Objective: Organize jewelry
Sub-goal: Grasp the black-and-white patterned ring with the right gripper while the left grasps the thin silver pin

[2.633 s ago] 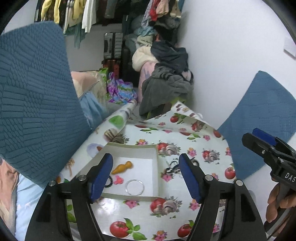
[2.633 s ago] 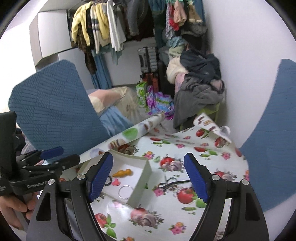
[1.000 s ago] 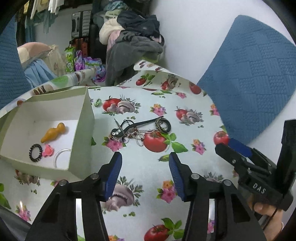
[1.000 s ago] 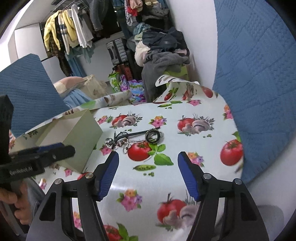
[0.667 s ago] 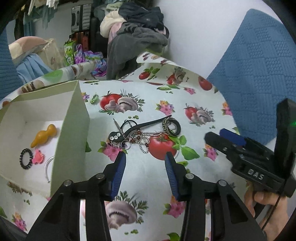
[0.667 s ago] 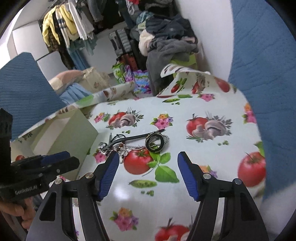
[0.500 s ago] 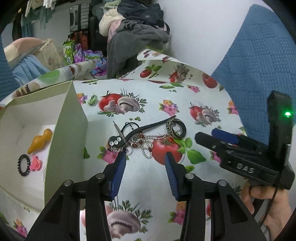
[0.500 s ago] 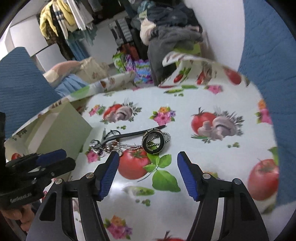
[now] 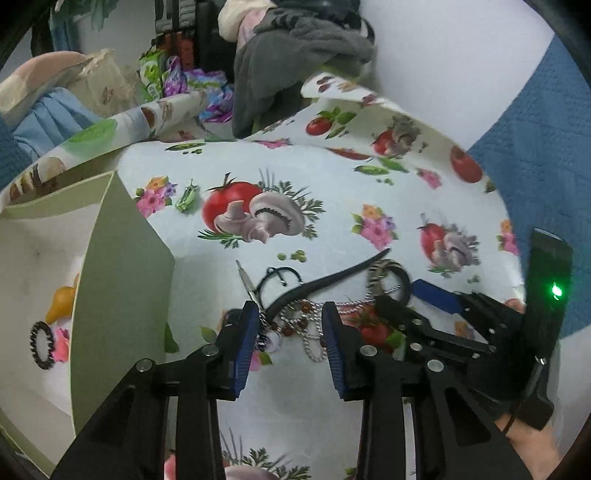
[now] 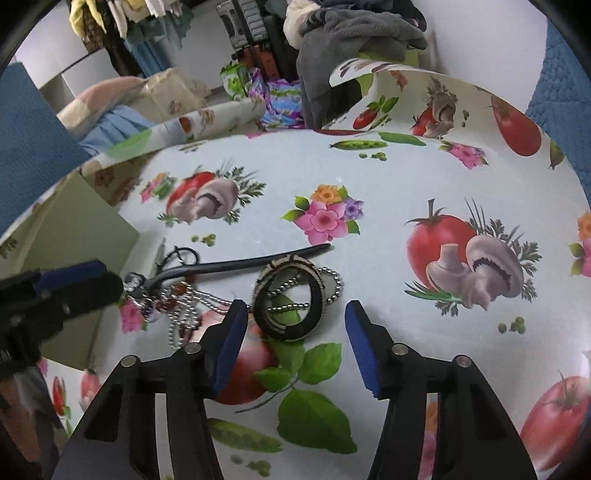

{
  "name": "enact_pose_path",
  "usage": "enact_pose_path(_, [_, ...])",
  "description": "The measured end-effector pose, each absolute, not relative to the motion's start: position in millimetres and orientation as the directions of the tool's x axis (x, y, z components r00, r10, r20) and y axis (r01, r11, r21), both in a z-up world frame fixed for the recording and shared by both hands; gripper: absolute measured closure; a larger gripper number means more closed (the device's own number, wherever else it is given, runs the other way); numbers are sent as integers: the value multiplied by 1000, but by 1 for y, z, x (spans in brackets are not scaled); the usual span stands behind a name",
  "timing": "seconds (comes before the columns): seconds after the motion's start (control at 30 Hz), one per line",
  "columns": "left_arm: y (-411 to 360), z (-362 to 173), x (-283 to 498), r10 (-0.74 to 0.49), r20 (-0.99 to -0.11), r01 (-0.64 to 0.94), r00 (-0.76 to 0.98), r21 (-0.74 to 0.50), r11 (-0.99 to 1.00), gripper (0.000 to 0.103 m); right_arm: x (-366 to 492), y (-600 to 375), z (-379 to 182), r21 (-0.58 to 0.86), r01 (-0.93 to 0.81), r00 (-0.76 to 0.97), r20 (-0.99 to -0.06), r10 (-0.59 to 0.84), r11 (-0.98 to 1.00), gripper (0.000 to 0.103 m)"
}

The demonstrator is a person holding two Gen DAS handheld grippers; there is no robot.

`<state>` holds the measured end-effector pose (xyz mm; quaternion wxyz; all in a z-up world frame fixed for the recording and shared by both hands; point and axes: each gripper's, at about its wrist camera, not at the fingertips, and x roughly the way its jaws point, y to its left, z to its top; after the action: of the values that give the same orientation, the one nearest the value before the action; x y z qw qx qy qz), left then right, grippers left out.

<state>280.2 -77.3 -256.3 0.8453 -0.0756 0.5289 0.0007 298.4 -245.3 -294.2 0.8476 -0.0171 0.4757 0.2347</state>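
A tangle of jewelry lies on the tomato-print tablecloth (image 9: 332, 192): a silver bead chain (image 9: 306, 332), a black cord (image 9: 332, 277), a black and cream bangle (image 10: 290, 295). My left gripper (image 9: 288, 325) is open low over the chain. My right gripper (image 10: 293, 317) is open, its jaws on either side of the bangle's near edge; it also shows in the left wrist view (image 9: 428, 295). A pale green box (image 9: 122, 258) at the left holds an orange charm (image 9: 62, 301), a black ring (image 9: 40, 345) and a pink piece (image 9: 61, 345).
Blue quilted cushions (image 9: 535, 122) stand along the right and left. A pile of clothes (image 10: 354, 33) and bags sit beyond the table's far edge. The cloth's back corner (image 10: 369, 70) curls up.
Both grippers have moved forward and down onto the jewelry pile. The left gripper's jaws have narrowed. The right gripper has come in close beside the left.
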Motion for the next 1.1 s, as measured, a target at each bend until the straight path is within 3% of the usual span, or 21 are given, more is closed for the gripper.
enact_pose_path(0.17, [-77,-265,299,-42,-930,-114,365,-89,990,69,302,-244,-294,181,-421,443,-814,376,889,67])
enact_pose_path(0.23, [-76,-269,305,-44,-941,-125,336,-91,988,70,301,-242,-293,179,-431,443,-812,380,885,80])
enact_pose_path(0.33, [-72,-274,315,-47,-956,-153,291,-95,984,76,299,-243,-289,179,-433,452,-804,385,883,90])
enact_pose_path(0.77, [-52,-300,335,12,-984,-257,177,-34,966,79,305,-267,-272,256,-376,479,-769,423,891,92])
enact_pose_path(1.0, [-53,-304,333,-13,-979,-272,201,-69,960,79,305,-268,-272,260,-372,476,-771,424,891,92])
enact_pose_path(1.1, [-58,-305,333,-6,-977,-250,211,-60,966,97,304,-266,-272,256,-376,475,-772,422,891,92])
